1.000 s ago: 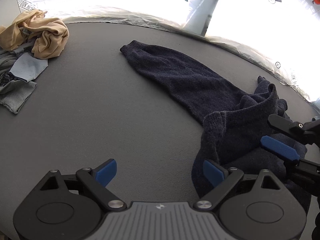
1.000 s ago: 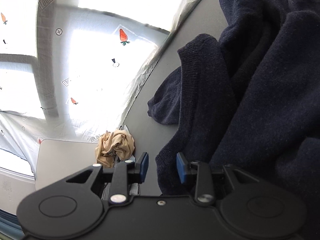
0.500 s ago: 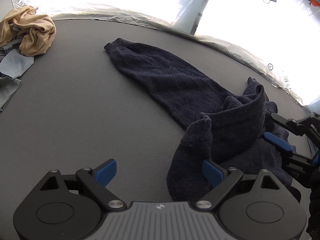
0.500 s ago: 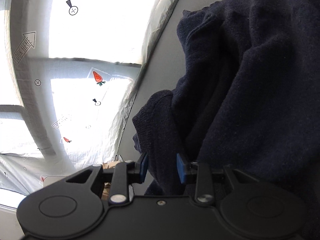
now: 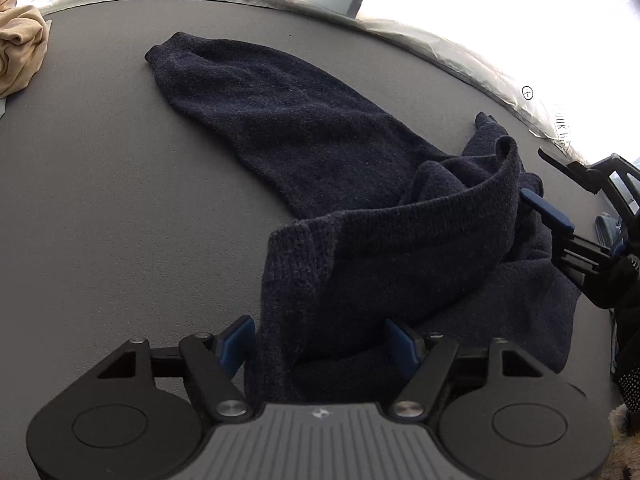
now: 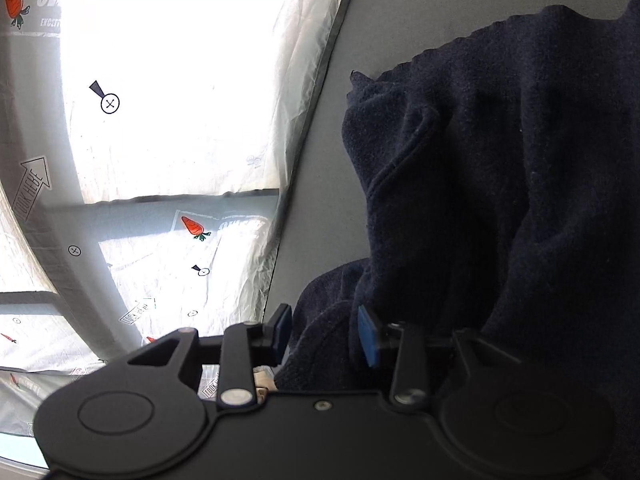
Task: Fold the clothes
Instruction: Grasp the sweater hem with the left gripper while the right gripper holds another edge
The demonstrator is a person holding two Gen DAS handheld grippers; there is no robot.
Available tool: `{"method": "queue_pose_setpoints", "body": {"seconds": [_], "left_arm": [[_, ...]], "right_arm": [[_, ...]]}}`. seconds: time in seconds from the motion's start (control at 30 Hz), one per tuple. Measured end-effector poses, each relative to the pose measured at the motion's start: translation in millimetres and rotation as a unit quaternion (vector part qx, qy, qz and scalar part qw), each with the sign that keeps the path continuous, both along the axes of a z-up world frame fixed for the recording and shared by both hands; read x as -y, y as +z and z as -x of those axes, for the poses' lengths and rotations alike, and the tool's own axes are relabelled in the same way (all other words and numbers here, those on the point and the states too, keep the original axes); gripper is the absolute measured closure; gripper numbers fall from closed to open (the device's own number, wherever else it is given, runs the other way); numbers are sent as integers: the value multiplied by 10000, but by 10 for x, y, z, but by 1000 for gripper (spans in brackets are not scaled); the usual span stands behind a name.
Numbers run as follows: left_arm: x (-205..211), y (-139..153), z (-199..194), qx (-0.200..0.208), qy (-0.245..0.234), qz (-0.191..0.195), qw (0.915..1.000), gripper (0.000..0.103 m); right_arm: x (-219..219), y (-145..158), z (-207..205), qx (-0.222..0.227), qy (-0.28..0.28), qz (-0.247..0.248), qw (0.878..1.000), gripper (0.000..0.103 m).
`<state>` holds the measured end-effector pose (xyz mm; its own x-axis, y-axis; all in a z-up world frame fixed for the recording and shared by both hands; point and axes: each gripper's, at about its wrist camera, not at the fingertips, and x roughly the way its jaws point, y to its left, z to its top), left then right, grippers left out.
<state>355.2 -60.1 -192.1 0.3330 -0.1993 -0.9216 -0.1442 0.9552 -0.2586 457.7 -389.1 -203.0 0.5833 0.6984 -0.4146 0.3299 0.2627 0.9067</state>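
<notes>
A: Left wrist view. How does the left gripper [image 5: 320,340] stand?

B: Tilted steeply down over the near part of the grey tabletop [image 5: 120,200]. Its jaws have just been closing and now straddle a raised fold of the navy knit sweater [image 5: 380,248]. The left blue pad sits just beside the cloth and the right pad is at its edge; a firm pinch is not evident, so the jaws read as open around the fold.

A: And the right gripper [image 6: 324,332]?

B: Right wrist view: angled shallowly along the tabletop [image 6: 320,200], rolled to one side. Its jaws have just been opening slightly, with a bunch of the sweater [image 6: 500,200] between them; whether the pads press on it cannot be told. In the left view it appears at the right edge [image 5: 560,224], at the sweater's ribbed rim.

A: Edges and open room?

B: One sleeve lies flat, reaching toward the far edge. The tabletop's left half is bare, up to a crumpled tan garment [image 5: 20,52] at the far left corner.

A: Surroundings?

B: A translucent printed plastic sheet [image 6: 180,140], brightly backlit, with carrot and arrow marks, hangs beyond the far edge.
</notes>
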Motion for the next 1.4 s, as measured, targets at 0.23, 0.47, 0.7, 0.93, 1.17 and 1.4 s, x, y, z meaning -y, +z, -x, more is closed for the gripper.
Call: {"method": "queue_pose_setpoints", "body": {"seconds": [0.23,0.47,0.7,0.93,1.17,1.4], "left_arm": [[-107,-53,-37,-190,127,176,9996,61],[-84,-85,-84,-279,-101,207,9993,59],[-105,-87,-87,-244,-39,-170,9996,93],[-365,807,-174,1106,792,-79,9907,97],[-222,2211,-178,3379,708,-347,9379,97],[-72,3368,496,5356,658,-650,8394,97]], "right_arm": [[-289,62,-298,-94,504,383,9979,61],[-421,66,-442,-370,1120,873,9892,61],[-554,7,-414,-363,1228,929,9874,95],[-452,507,-132,1104,262,-307,9931,96],[-251,1779,146,3173,-498,-783,9438,96],[-116,3070,1068,5108,-791,-390,8552,96]]}}
